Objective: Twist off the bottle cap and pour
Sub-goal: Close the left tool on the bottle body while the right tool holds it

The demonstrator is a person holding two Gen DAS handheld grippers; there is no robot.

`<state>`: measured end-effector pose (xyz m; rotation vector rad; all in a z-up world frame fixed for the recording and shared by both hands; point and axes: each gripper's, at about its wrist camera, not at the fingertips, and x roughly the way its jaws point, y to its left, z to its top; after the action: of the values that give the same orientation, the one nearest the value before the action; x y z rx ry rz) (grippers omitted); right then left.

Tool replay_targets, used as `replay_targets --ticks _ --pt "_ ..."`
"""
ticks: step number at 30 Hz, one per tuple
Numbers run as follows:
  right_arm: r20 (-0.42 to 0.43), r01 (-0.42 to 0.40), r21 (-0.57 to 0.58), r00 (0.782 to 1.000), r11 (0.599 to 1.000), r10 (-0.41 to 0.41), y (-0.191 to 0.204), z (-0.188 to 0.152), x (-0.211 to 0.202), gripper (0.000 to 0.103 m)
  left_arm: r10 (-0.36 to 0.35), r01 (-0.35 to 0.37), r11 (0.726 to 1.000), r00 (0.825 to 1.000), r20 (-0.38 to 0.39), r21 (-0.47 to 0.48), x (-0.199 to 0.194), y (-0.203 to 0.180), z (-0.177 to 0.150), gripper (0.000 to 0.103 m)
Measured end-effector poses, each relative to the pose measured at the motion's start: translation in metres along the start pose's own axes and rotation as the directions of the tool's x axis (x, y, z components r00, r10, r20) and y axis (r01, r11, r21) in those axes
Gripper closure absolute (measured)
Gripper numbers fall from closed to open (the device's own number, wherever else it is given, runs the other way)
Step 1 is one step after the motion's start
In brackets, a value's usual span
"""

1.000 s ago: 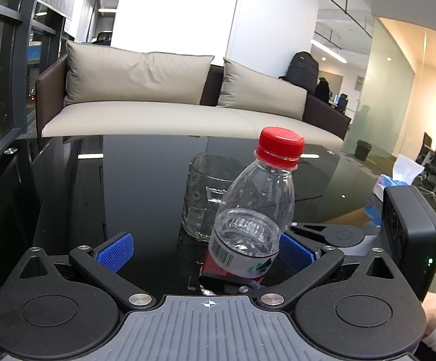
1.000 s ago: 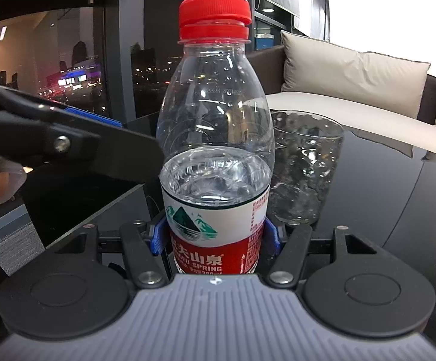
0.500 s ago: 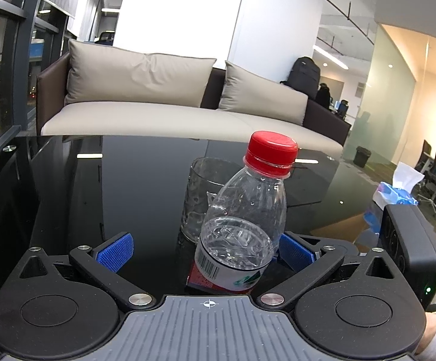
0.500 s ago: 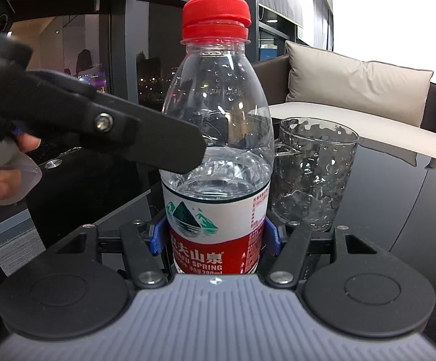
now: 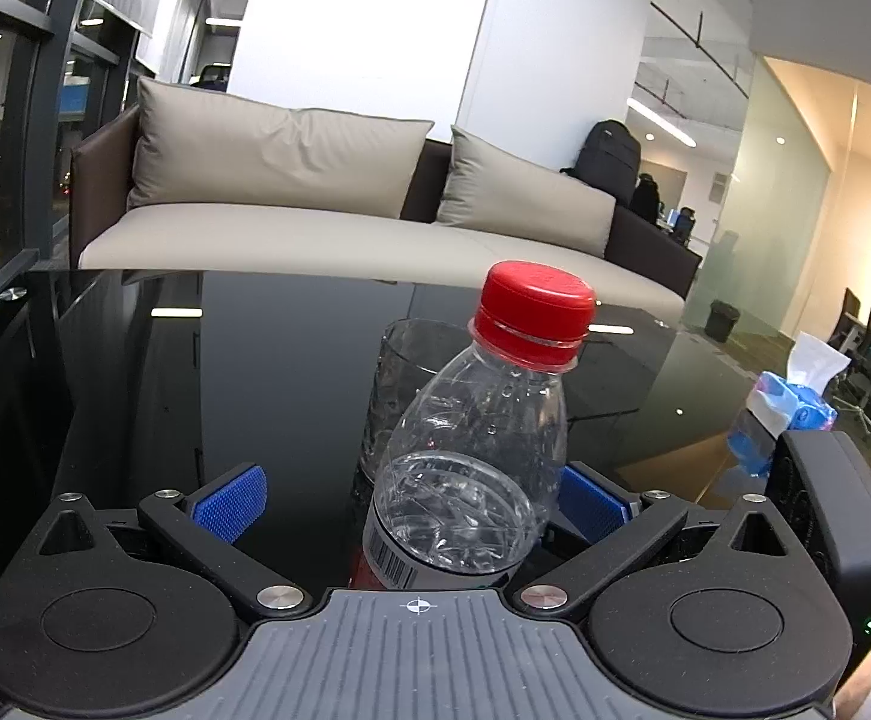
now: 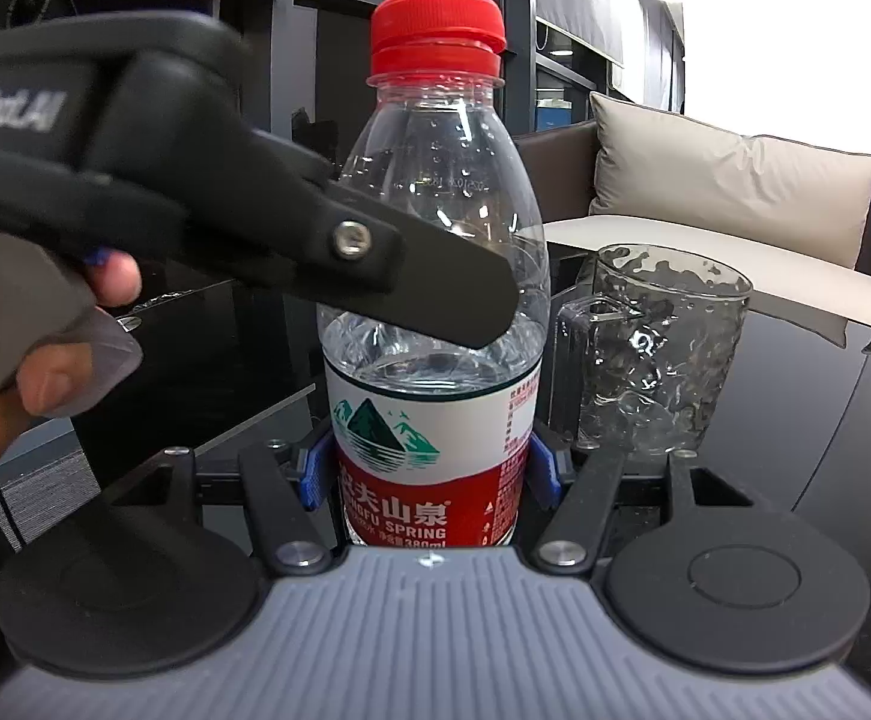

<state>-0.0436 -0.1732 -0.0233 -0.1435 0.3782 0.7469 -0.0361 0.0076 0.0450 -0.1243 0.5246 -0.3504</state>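
A clear water bottle with a red cap and a red and white label stands upright. My right gripper is shut on its lower body. In the left wrist view the bottle and its cap sit between the wide-open blue pads of my left gripper, nearer the right pad. The left gripper's black finger crosses in front of the bottle's shoulder in the right wrist view. An empty dimpled glass mug stands just behind the bottle.
The glossy black table carries the bottle and mug. A beige sofa stands beyond its far edge. A blue tissue pack lies at the right. The right gripper's black body is close on the right.
My left gripper has moved in and up around the bottle, its finger now crossing the bottle's shoulder. The right gripper keeps its hold on the bottle.
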Motion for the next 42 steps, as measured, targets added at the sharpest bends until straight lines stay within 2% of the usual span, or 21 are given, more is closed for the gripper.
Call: replay_targets --ticks 6,7,8,15,26,31,40,42 --pt "-0.010 -0.005 0.003 1.000 1.000 0.005 -0.001 0.000 0.004 0.035 -0.022 0.022 1.000 1.000 0.002 -0.020 0.004 0.005 0.001 0.004" --pt "-0.012 -0.005 0.003 1.000 1.000 0.005 -0.001 0.000 0.005 0.026 -0.028 0.028 0.999 1.000 -0.003 -0.022 0.005 0.006 0.000 0.005" --pt "-0.010 -0.005 0.005 1.000 1.000 0.005 -0.001 0.000 0.004 0.023 -0.031 0.031 0.999 1.000 -0.006 -0.022 0.005 0.006 0.000 0.005" --pt "-0.020 0.001 0.004 1.000 1.000 -0.001 -0.007 -0.003 -0.002 0.023 -0.057 0.057 0.998 0.998 -0.015 -0.022 0.010 0.005 -0.001 0.018" --pt "-0.070 -0.030 -0.022 0.997 0.999 0.028 -0.024 -0.006 -0.022 0.022 -0.074 0.074 0.997 0.997 -0.031 -0.011 0.015 0.004 -0.007 0.026" --pt "-0.083 -0.041 -0.012 0.996 0.999 0.040 -0.031 -0.004 -0.034 0.022 -0.092 0.092 0.996 0.995 -0.042 -0.005 0.018 0.002 -0.008 0.037" --pt "-0.102 -0.055 -0.010 0.993 0.998 0.053 -0.045 0.007 -0.041 0.022 -0.093 0.093 0.996 0.995 -0.037 0.007 0.019 0.001 -0.010 0.038" --pt "-0.100 -0.053 -0.006 0.994 0.999 0.052 -0.054 0.012 -0.032 0.022 -0.095 0.095 0.995 0.995 -0.033 0.008 0.019 0.000 -0.010 0.038"
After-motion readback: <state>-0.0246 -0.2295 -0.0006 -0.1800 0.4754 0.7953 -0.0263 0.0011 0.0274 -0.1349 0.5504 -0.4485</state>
